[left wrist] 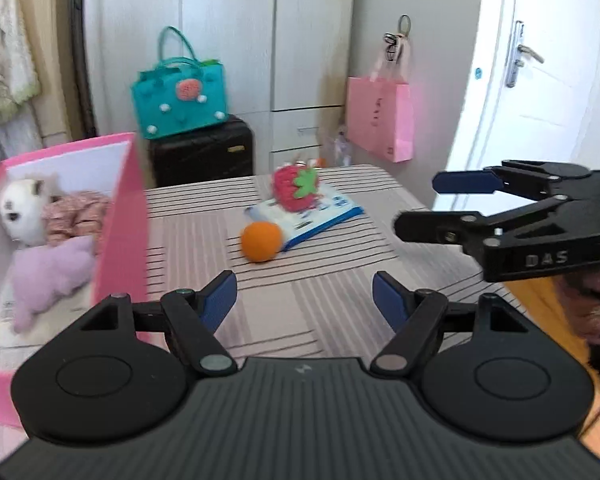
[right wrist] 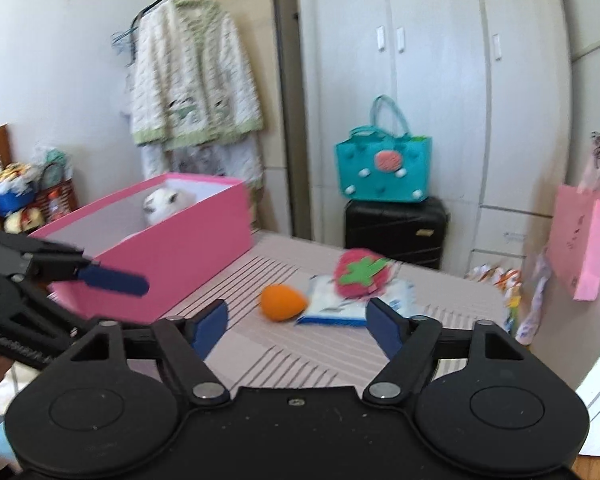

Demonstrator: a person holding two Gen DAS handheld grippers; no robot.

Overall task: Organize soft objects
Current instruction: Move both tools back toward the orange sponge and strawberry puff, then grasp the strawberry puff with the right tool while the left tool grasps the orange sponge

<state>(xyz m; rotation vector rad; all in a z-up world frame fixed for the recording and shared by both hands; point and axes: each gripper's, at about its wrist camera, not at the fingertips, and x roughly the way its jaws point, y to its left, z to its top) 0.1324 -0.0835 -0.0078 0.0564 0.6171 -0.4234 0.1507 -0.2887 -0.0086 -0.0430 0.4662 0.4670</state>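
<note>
Left wrist view puts us low over the striped bench (left wrist: 300, 292), with the left gripper (left wrist: 305, 298) nearest, its blue-padded fingers (left wrist: 220, 296) spread wide and holding nothing. The right gripper (left wrist: 436, 204) reaches in from the right edge, its fingers also parted and empty; its own view confirms this, the right gripper (right wrist: 296, 322) open over bare cloth.

Just past the fingertips lies the orange soft ball (left wrist: 261, 241), touching the near corner of a blue-and-white packet (left wrist: 324, 216). In the right wrist view this orange soft ball (right wrist: 282, 303) looks slightly egg-shaped, its long axis running left to right across the bench with the narrower end toward the packet (right wrist: 340, 308). On the packet rests the strawberry plush (left wrist: 295, 187), tipped so its green leaf cap faces us and to the right.

At the left stands the pink box (left wrist: 120, 220), already holding a white plush (left wrist: 20, 208), a pink floral cloth (left wrist: 76, 212) and a lilac plush (left wrist: 52, 272).

We judge the sorting partly done: two soft things remain out. The next move calls for advancing one gripper around the ball, closing gently across its short axis, then carrying it left over the box wall.
</note>
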